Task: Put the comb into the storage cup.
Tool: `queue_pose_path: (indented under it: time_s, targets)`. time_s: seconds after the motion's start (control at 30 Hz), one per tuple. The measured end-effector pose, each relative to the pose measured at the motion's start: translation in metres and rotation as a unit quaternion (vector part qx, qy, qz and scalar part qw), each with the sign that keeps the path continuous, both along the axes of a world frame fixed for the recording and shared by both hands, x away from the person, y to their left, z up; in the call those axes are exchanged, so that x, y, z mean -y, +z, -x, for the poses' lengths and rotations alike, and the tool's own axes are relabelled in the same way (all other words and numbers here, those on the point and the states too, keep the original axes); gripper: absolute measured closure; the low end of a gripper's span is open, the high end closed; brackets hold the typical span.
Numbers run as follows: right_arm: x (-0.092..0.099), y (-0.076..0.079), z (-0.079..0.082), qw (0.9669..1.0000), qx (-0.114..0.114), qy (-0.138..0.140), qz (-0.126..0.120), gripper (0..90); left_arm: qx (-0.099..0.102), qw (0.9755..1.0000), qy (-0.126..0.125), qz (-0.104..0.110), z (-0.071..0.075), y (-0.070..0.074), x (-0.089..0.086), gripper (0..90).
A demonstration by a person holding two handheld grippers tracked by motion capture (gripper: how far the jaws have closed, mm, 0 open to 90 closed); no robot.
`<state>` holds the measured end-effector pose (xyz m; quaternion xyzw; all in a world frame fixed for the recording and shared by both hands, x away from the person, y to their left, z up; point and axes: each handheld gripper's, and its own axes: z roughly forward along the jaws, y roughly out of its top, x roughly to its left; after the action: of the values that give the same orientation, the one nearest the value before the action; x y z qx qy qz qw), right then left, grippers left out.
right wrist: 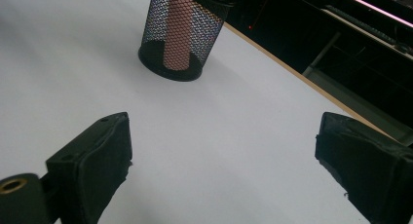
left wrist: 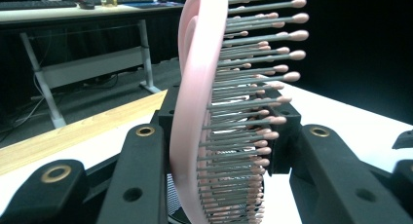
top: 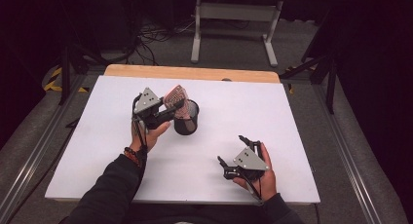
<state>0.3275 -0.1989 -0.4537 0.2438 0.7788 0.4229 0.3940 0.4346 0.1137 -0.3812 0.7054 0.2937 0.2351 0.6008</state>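
Note:
A pink hairbrush (top: 176,95) with pink-tipped grey bristles stands tilted, head up, its handle (right wrist: 178,29) down inside a black mesh cup (top: 187,121) on the white tabletop. My left gripper (top: 173,109) is shut on the brush head just above the cup's rim. In the left gripper view the brush (left wrist: 195,112) rises between the two black jaws of that gripper (left wrist: 229,136), bristles facing right. My right gripper (top: 230,148) rests near the table's front right, open, nothing between its fingers. In its own view the right gripper (right wrist: 224,151) looks toward the cup (right wrist: 204,24).
The white board (top: 292,117) lies on a wooden table whose far edge (top: 190,72) shows beyond it. A grey desk frame (top: 234,19) and cables stand on the floor behind. Metal rails run along both sides of the table.

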Motion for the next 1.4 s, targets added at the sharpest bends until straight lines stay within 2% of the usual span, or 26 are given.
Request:
queue_pose_path:
  time_s: [0.43,0.5,0.73,0.97,1.03,1.4]
  targets:
    - [0.0,-0.002,-0.002,1.0,-0.008,0.0,0.004,7.1,-0.019,0.9992,0.03,0.015,-0.01,-0.006,-0.012,59.3]
    - [0.0,-0.002,-0.002,1.0,-0.007,0.0,0.005,7.1,-0.02,0.9991,0.037,0.011,-0.012,-0.007,-0.014,58.6]
    - [-0.001,-0.002,-0.002,0.9999,-0.008,0.001,0.007,7.1,-0.028,0.998,0.055,0.017,-0.016,-0.01,-0.02,56.3]
    - [-0.002,-0.003,-0.002,0.9999,-0.01,0.003,0.01,7.0,-0.03,0.9978,0.058,0.013,-0.018,-0.011,-0.022,53.7]
    - [-0.002,-0.003,-0.001,0.9999,-0.01,0.004,0.01,7.0,-0.037,0.9975,0.06,0.01,-0.02,-0.013,-0.022,53.3]
    - [-0.003,-0.003,-0.002,0.9999,-0.01,0.005,0.013,7.0,-0.048,0.9969,0.061,0.016,-0.024,-0.016,-0.027,52.0]
